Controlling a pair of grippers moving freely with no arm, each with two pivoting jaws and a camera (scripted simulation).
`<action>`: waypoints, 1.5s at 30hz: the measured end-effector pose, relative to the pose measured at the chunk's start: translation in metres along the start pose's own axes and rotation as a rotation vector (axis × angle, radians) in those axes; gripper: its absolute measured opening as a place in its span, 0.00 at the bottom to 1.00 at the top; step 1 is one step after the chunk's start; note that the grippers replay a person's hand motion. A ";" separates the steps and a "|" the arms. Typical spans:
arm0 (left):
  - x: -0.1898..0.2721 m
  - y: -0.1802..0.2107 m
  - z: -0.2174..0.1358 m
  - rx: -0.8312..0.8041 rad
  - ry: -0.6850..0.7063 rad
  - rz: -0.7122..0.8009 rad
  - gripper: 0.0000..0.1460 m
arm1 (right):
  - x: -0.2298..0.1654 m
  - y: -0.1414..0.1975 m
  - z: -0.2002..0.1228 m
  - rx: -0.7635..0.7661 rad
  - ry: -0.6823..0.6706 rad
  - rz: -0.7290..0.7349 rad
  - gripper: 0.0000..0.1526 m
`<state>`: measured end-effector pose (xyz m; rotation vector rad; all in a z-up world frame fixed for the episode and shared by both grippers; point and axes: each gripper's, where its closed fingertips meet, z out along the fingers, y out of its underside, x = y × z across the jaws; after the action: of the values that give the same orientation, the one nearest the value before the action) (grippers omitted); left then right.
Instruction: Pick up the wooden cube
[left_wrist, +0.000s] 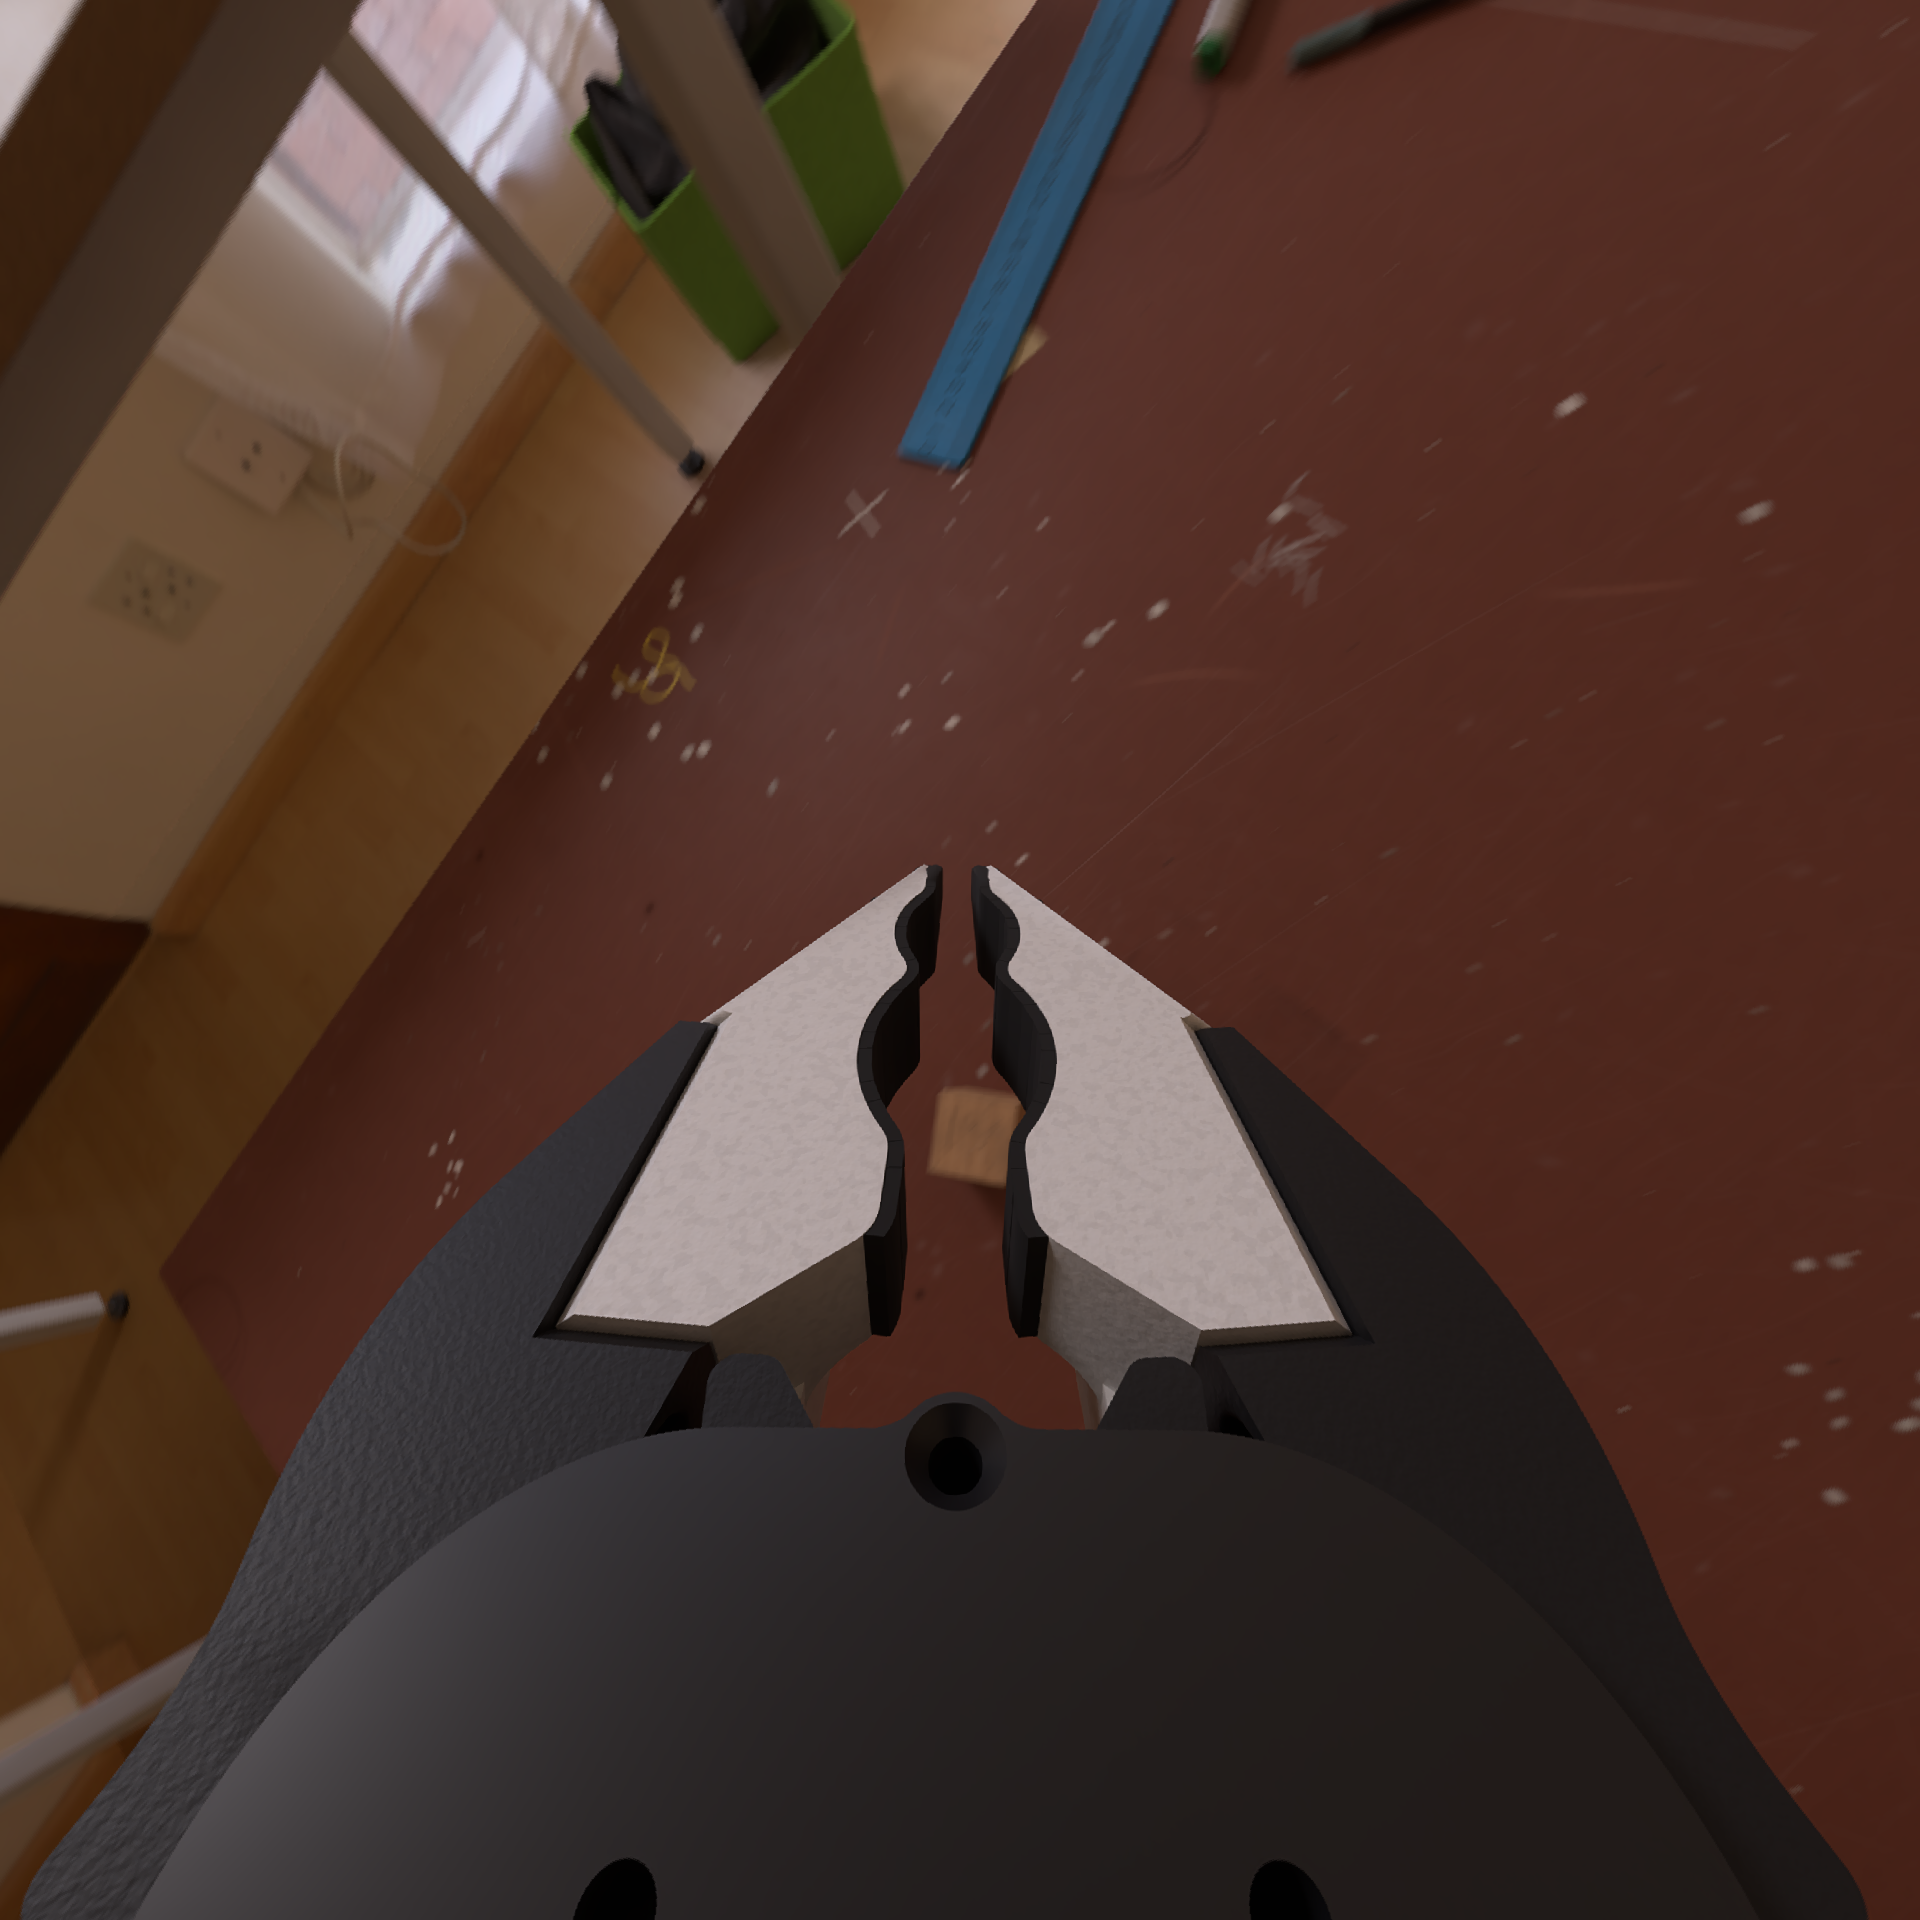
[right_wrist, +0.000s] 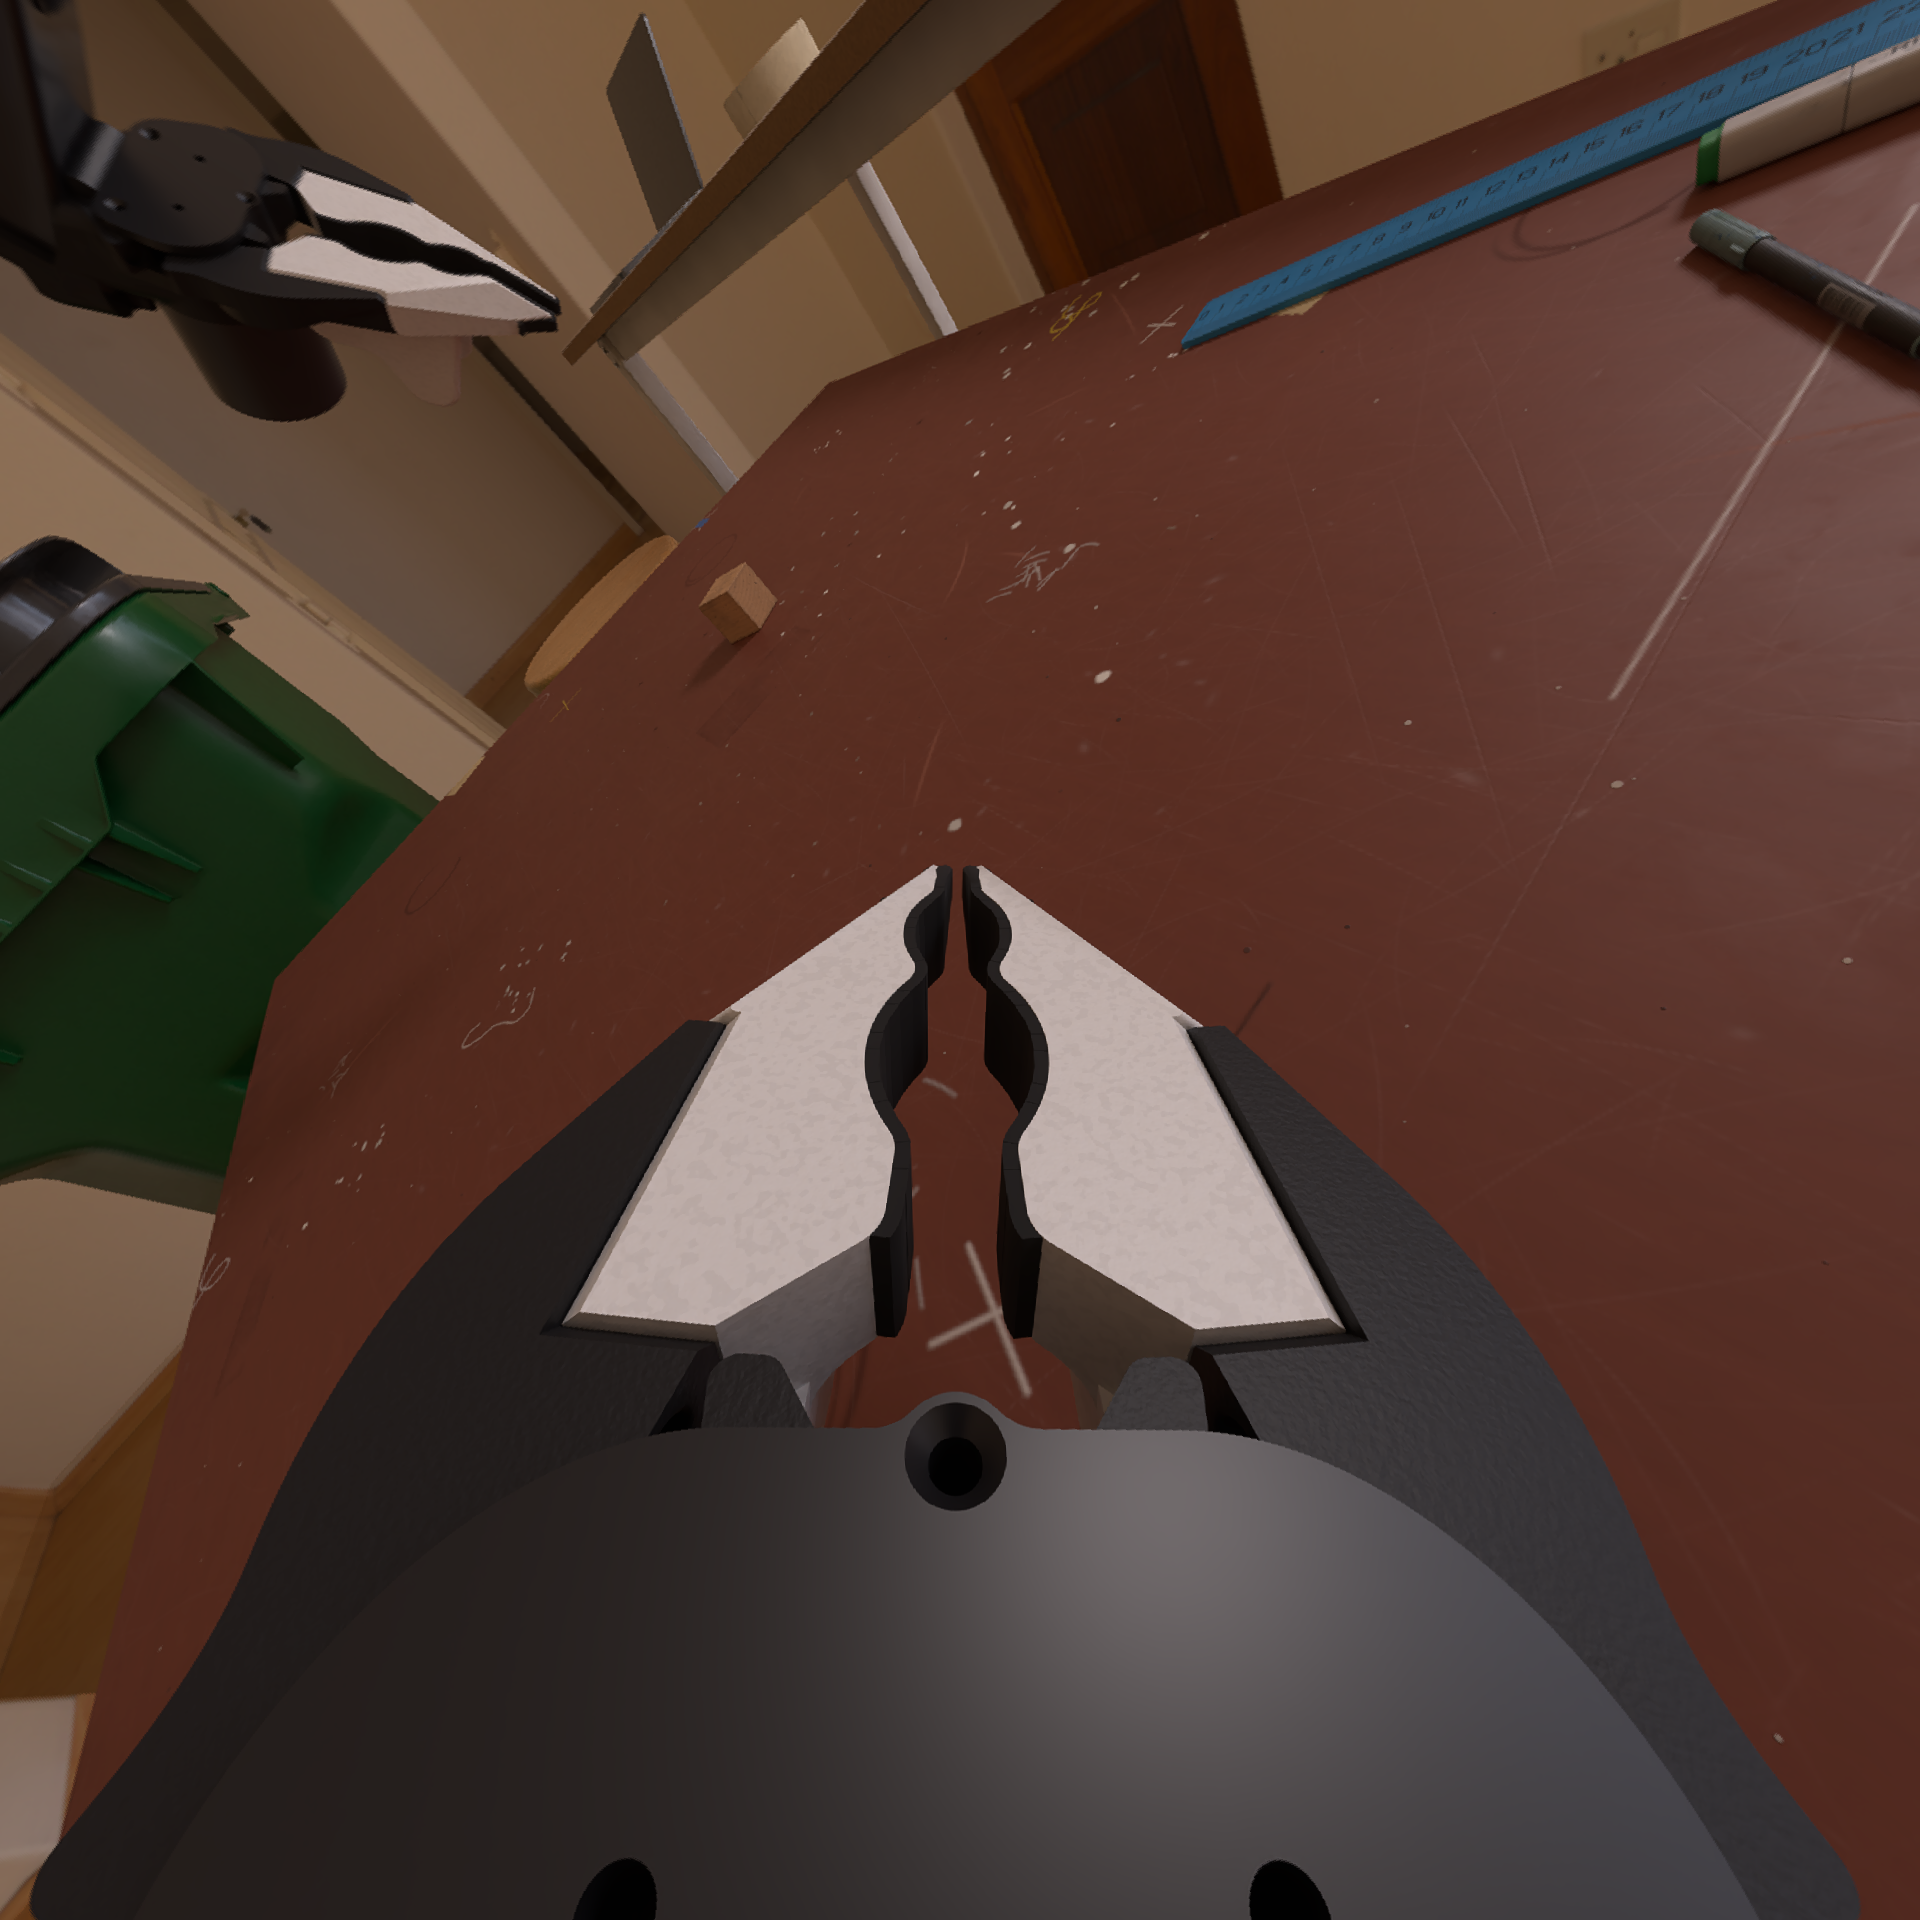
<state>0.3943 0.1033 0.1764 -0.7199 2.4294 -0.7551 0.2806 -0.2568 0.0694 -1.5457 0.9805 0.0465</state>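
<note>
A small wooden cube (right_wrist: 738, 601) rests on the dark red table (right_wrist: 1351, 727) near its left edge. In the left wrist view the cube (left_wrist: 968, 1132) shows on the table below, through the gap between my fingers, partly hidden by them. My left gripper (left_wrist: 956, 878) is shut and empty, high above the cube. It also shows in the right wrist view (right_wrist: 535, 310), up in the air at the upper left. My right gripper (right_wrist: 956, 878) is shut and empty over the table, well short of the cube.
A blue ruler (left_wrist: 1039, 229) (right_wrist: 1538, 177), a green-capped marker (right_wrist: 1787, 130) and a dark pen (right_wrist: 1808, 281) lie at the table's far side. A dark green bin (right_wrist: 156, 852) stands off the left edge. Light green bins (left_wrist: 748, 197) sit on the floor beyond.
</note>
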 end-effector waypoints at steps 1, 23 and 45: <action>-0.013 0.012 0.001 -0.019 -0.008 -0.015 0.03 | 0.000 0.000 0.000 -0.001 0.001 0.000 0.01; -0.007 0.125 0.038 -0.346 0.222 0.018 0.21 | 0.006 0.006 0.005 -0.051 0.033 0.025 0.01; 0.004 0.141 0.079 -0.397 0.296 -0.097 0.22 | 0.008 0.006 0.006 -0.051 0.039 0.033 0.01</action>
<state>0.3906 0.1719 0.0305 -0.9362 2.8752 -0.4388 0.2852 -0.2558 0.0590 -1.5816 1.0429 0.0652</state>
